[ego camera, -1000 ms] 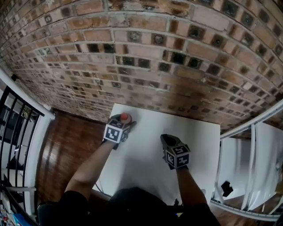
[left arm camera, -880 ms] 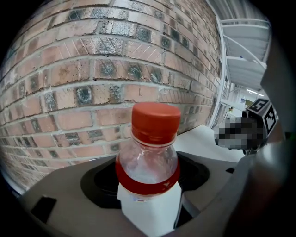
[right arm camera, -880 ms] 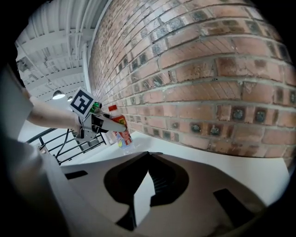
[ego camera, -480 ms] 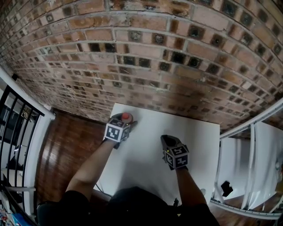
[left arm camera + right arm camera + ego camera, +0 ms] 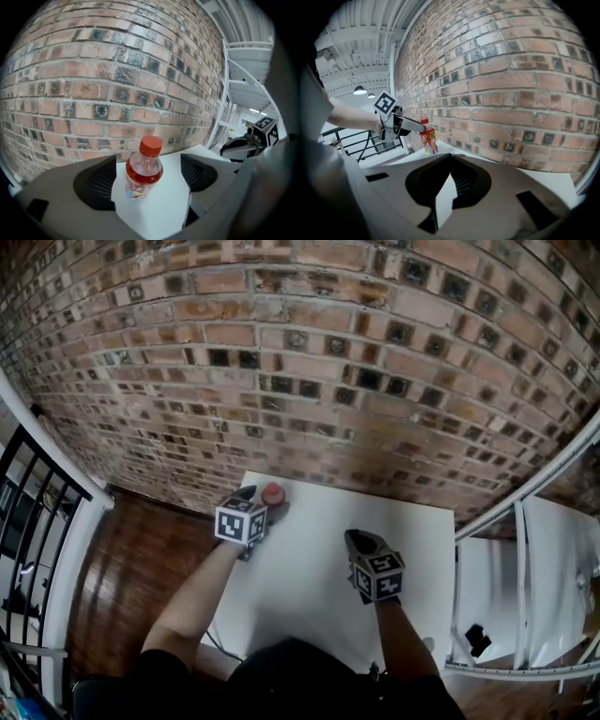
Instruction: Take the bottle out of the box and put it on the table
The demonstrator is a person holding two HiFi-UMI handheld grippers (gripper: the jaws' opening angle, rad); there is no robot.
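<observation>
Left gripper (image 5: 264,501) is released, its jaws just opened wide; the bottle (image 5: 143,172) is seen upright between them, clear of both pads; right gripper (image 5: 449,180) is clenched on nothing. The bottle is set on the white table (image 5: 309,577), at its far edge by the brick wall (image 5: 300,352); no box is shown in any view; the task is judged practically done, only backing off left. Clearance round the bottle is shown only in the left gripper view; in the head view just the red cap is seen; the label is shown side-on in the right gripper view.
</observation>
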